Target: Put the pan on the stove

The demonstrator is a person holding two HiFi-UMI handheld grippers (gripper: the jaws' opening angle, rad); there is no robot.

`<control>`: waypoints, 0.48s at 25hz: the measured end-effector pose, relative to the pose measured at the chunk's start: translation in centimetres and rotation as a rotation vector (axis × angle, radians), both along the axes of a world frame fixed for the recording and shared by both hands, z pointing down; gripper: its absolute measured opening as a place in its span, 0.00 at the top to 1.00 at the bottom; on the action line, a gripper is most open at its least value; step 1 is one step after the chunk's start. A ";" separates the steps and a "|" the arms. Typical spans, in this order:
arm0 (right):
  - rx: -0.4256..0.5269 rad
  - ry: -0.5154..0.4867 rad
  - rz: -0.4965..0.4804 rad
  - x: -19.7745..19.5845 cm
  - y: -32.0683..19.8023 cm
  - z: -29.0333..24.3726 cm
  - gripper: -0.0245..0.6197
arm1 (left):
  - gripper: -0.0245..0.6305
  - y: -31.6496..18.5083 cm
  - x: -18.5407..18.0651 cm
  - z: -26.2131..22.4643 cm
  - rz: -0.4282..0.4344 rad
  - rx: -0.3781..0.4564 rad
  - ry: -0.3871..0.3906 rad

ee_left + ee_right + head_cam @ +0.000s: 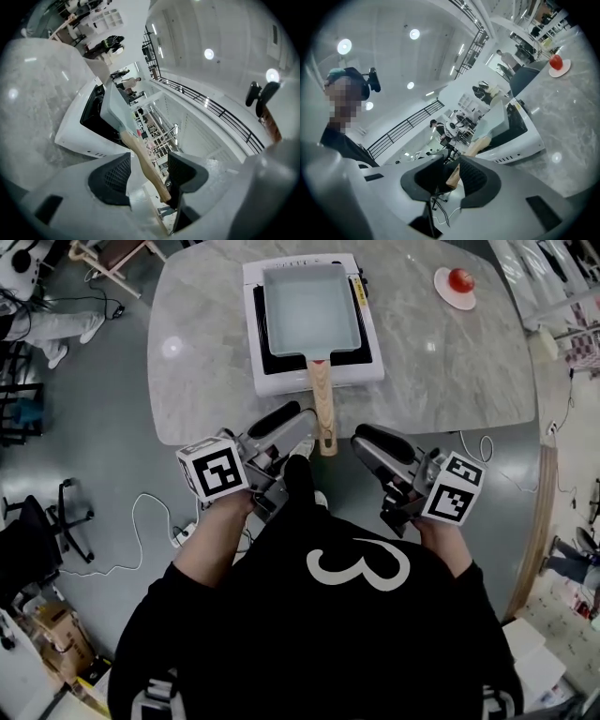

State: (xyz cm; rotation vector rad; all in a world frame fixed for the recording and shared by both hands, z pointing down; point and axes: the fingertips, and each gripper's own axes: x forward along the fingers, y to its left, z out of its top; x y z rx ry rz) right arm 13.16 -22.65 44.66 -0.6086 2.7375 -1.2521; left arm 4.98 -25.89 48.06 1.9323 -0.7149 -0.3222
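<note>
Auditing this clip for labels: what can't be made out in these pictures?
- Head view: the pan hides the top of the stove; lit or not cannot be told.
- Head view and right gripper view: the red thing on the small plate is too small to name.
- Left gripper view: the pan's inside is hidden by its own wall.

The head camera looks steeply down from above the person's shoulders, taking in the whole table point(187, 381), the stove point(272, 381), and the left gripper point(302, 427) and right gripper point(362, 448) off its near edge. Each gripper camera sits close behind its own jaws and faces level across the table toward the stove. The left picture is rolled so the table rises at left, the right one so it rises at right. All three share stove, handle point(322, 409) and table; head and right views also share the plate point(448, 298)
</note>
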 end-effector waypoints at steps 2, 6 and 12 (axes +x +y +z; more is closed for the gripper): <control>0.039 -0.008 -0.003 0.0 0.6 -1.5 0.81 | 0.59 1.1 -0.2 -0.8 0.001 0.035 -0.040; 0.120 -0.003 -0.030 -0.1 2.4 -4.1 0.87 | 0.68 3.5 -0.7 -2.6 -0.026 0.092 -0.086; 0.193 -0.018 -0.081 -0.2 6.9 -7.0 0.90 | 0.80 8.5 0.0 -5.4 -0.006 0.170 -0.128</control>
